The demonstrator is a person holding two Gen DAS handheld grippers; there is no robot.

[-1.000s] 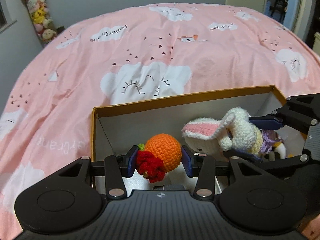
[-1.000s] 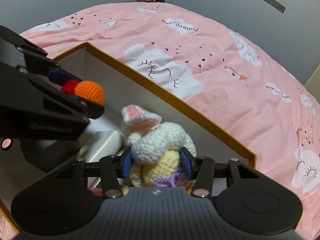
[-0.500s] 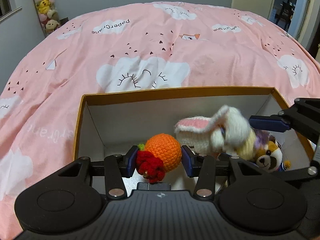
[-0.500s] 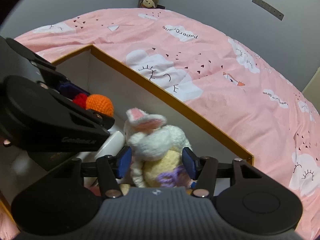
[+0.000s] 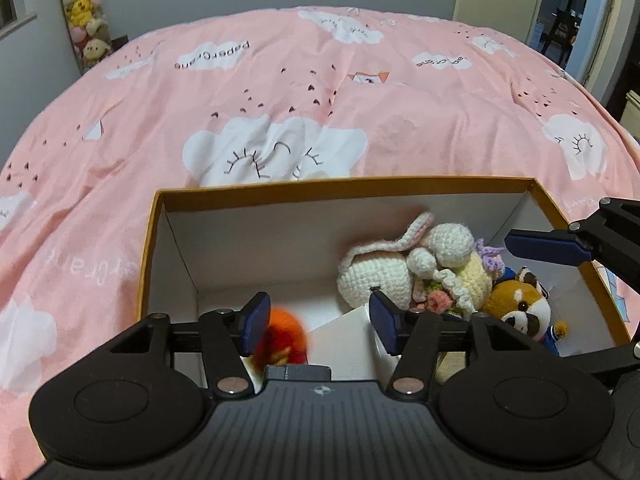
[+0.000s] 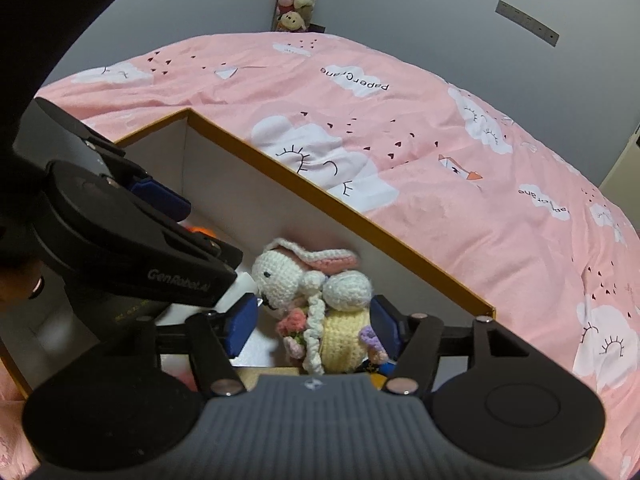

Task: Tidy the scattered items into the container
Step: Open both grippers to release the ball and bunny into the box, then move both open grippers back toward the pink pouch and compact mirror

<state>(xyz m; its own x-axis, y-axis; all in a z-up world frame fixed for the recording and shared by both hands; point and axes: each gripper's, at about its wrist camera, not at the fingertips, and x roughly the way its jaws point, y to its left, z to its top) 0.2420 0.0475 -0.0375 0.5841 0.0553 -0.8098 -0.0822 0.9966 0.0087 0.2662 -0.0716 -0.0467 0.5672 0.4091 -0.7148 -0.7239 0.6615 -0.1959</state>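
L gripper [image 5: 318, 322] fingers have just been opening, now spread; orange crochet toy [image 5: 282, 338] blurred, below them inside box [image 5: 344, 188] on bed [image 5: 280, 92]. R gripper [image 6: 314, 326] fingers also just been opening, spread w/ crochet bunny [image 6: 308, 280] between, unpinched, in box beside raccoon plush [image 5: 522, 304].

1 box [image 5: 344, 189] — 3 soft toys inside: 1 crochet rabbit [image 5: 384, 276], 1 raccoon plush [image 5: 520, 304], 1 orange crochet fruit [image 5: 284, 336].
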